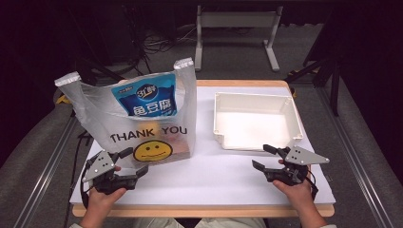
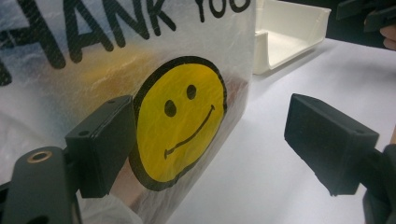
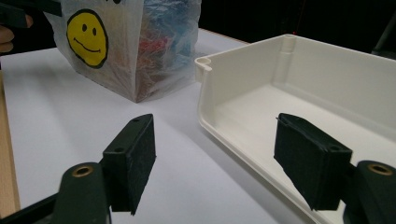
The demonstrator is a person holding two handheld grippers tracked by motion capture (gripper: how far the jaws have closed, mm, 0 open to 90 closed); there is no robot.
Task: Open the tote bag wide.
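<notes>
A translucent plastic bag [image 1: 142,118] printed "THANK YOU" with a yellow smiley [image 1: 152,151] stands upright on the left of the white table; a blue snack packet [image 1: 147,100] and other packets show through it. An empty white tray [image 1: 287,116] lies to its right. My left gripper [image 1: 129,160] is open just in front of the bag's lower left corner, and the smiley [image 2: 180,123] sits between its jaws in the left gripper view, untouched. My right gripper [image 1: 263,156] is open near the tray's front edge [image 3: 243,144], holding nothing.
The white table sheet [image 1: 209,175] has free room between the two hands. A wooden table edge [image 1: 199,210] runs along the front. Beyond the table stand a metal frame [image 1: 235,33] and cables on a dark floor.
</notes>
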